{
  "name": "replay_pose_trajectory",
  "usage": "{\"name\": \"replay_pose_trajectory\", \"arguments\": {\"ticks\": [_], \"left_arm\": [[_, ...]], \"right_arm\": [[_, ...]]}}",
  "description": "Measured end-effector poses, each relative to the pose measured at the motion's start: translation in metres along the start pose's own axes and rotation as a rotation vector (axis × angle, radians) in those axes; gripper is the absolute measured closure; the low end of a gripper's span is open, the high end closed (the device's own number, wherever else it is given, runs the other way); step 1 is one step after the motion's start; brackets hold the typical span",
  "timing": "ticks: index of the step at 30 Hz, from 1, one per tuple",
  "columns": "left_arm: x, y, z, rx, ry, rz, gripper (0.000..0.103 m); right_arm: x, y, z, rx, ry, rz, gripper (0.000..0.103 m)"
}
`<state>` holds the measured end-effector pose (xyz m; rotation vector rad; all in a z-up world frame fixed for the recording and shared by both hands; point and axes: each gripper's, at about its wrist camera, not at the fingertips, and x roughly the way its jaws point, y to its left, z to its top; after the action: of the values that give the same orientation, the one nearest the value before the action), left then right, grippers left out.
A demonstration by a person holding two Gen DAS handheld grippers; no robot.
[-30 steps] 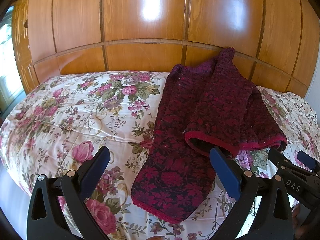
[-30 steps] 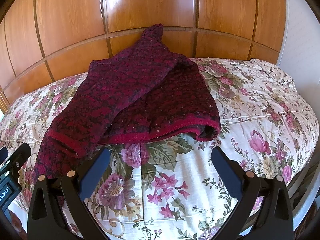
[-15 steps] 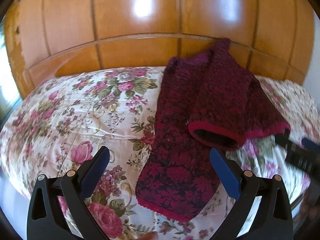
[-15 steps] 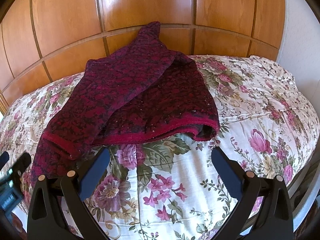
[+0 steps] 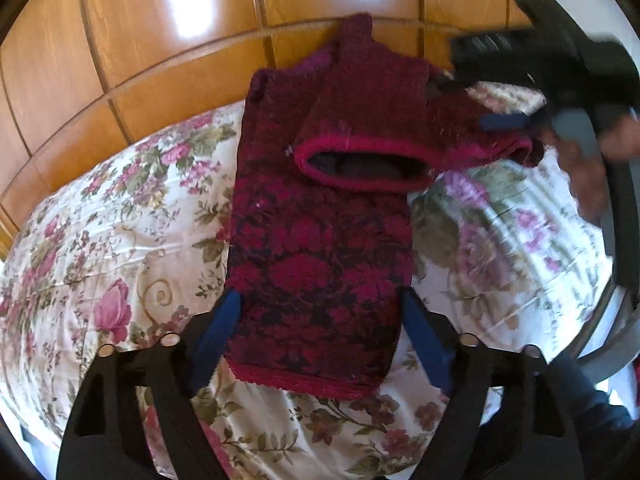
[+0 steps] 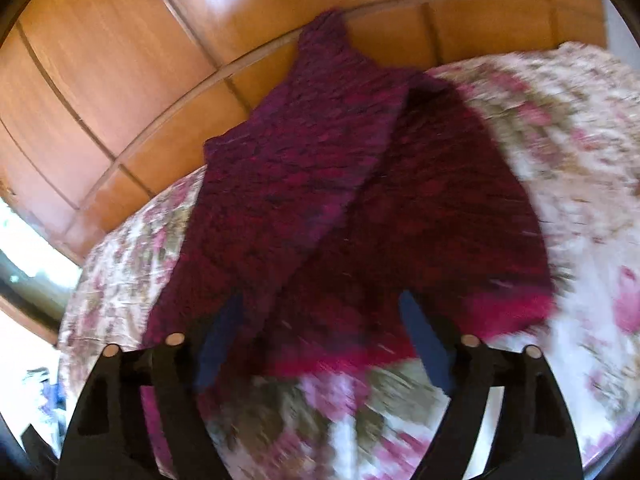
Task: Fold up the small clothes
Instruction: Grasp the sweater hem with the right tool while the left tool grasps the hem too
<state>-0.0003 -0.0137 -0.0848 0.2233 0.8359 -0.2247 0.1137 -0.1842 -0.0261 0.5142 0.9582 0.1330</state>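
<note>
1. My left gripper (image 5: 320, 336) has just been narrowing its jaws; still parted, they straddle the near hem of the crimson floral garment (image 5: 320, 240), pads not pressing.
2. My right gripper (image 6: 320, 336), likewise narrowing, straddles the garment's other hem; picture blurred.
3. The garment lies on a floral bedspread (image 5: 120, 240), against a wooden headboard (image 5: 160, 40).

1. The right wrist view is smeared by motion; the bedspread (image 6: 568, 128) pattern there is unreadable.
2. In that view the garment (image 6: 360, 200) has a blurred near hem, so its contact with the gripper fingers (image 6: 424, 340) cannot be told.
3. In the left wrist view the right gripper (image 5: 504, 120) is blurred over the garment's right edge; its grip cannot be told.
4. The hand (image 5: 592, 168) behind it is blurred.
</note>
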Motion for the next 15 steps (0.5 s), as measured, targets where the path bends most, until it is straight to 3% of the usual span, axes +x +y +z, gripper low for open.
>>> {"name": "replay_pose_trajectory", "arguments": {"ticks": [1, 2, 3, 4, 5, 8, 11, 15], "left_arm": [[0.003, 0.001, -0.001, -0.005, 0.009, -0.003, 0.043], [0.005, 0.002, -0.001, -0.014, 0.019, -0.008, 0.046], [0.005, 0.005, -0.001, -0.033, 0.016, -0.024, 0.058], [0.003, 0.009, -0.002, -0.052, 0.01, -0.041, 0.075], [0.0, 0.013, -0.001, -0.069, 0.004, -0.051, 0.08], [-0.014, 0.031, 0.005, -0.154, -0.029, -0.113, 0.086], [-0.029, 0.056, 0.015, -0.242, -0.065, -0.146, 0.087], [-0.048, 0.103, 0.042, -0.371, -0.146, -0.148, 0.087]], "right_arm": [[0.01, 0.002, 0.003, 0.011, 0.018, 0.011, 0.026], [0.022, 0.003, 0.008, 0.022, 0.039, 0.023, 0.028], [0.031, 0.003, 0.01, 0.028, 0.047, 0.025, 0.033], [0.038, 0.003, 0.013, 0.036, 0.051, 0.019, 0.037], [0.043, 0.004, 0.017, 0.042, 0.054, 0.027, 0.049], [0.033, 0.007, 0.027, 0.004, 0.024, 0.053, 0.085], [0.004, 0.01, 0.033, -0.07, -0.037, 0.051, 0.091], [-0.039, 0.004, 0.044, -0.173, -0.147, -0.03, 0.092]]}}
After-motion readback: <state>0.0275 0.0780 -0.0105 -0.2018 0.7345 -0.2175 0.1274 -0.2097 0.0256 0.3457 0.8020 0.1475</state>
